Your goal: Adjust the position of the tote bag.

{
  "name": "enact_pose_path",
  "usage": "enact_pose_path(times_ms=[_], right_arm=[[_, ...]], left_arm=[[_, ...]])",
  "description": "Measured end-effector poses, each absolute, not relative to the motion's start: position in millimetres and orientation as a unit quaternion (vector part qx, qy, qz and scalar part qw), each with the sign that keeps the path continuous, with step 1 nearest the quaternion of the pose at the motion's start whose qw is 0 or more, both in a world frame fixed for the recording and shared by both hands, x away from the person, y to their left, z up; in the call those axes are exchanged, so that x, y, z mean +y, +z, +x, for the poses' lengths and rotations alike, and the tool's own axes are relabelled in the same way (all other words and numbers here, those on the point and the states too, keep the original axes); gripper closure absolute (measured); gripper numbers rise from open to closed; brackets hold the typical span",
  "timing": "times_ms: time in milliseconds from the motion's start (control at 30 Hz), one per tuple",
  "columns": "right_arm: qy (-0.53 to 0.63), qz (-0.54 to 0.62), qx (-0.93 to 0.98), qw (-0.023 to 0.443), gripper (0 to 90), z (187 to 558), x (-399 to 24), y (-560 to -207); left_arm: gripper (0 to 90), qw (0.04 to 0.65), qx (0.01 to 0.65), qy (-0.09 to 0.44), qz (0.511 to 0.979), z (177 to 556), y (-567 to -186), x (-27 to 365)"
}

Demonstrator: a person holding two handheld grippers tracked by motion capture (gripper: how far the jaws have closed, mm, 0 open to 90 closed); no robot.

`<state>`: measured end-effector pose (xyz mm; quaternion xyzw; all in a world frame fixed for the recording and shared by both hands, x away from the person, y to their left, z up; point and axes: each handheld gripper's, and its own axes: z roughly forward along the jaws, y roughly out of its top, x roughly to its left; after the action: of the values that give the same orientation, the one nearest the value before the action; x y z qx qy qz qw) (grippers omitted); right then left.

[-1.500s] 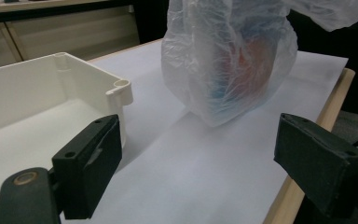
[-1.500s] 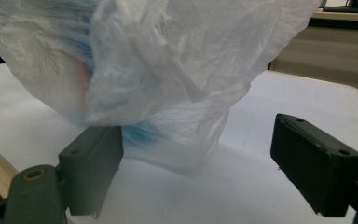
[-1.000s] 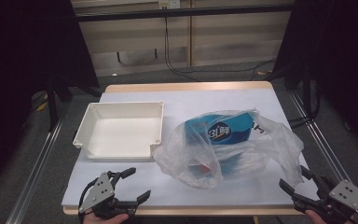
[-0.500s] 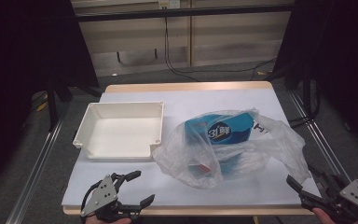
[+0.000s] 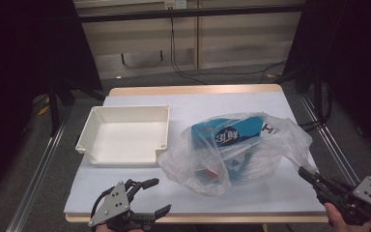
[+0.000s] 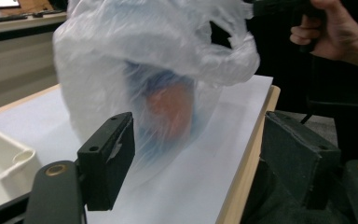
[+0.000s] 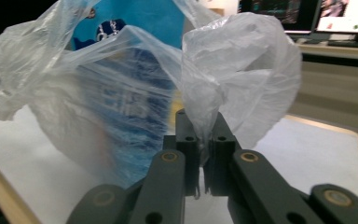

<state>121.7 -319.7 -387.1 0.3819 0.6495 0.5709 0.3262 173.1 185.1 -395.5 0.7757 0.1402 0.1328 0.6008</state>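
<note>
The high view shows the whole white-covered table [image 5: 270, 104] and an open white plastic tray [image 5: 125, 137], rectangular and shallow, lying left of a clear, crinkled plastic bag [image 5: 236, 150]. The bag sits at the table's near right and holds a blue printed package [image 5: 227, 135], with something reddish low inside it that is too blurred to identify. The right gripper view reveals a detail too small to see from above: the right gripper [image 7: 204, 154] has just been closing, and its jaws pinch a twisted fold of the bag's film. The left gripper [image 5: 147, 198] hovers at the near left edge, jaws standing wide with nothing between them, having just narrowed slightly, the bag well ahead.
</note>
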Motion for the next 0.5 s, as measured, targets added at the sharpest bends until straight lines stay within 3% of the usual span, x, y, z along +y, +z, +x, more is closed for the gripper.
enact_pose_path(times_ms=[500], right_arm=[[0.562, 0.363, 0.687, 0.283, 89.1, 137, -306, -389]], left_arm=[[43.2, 0.605, 0.092, 0.103, 0.784, 170, -373, 164]])
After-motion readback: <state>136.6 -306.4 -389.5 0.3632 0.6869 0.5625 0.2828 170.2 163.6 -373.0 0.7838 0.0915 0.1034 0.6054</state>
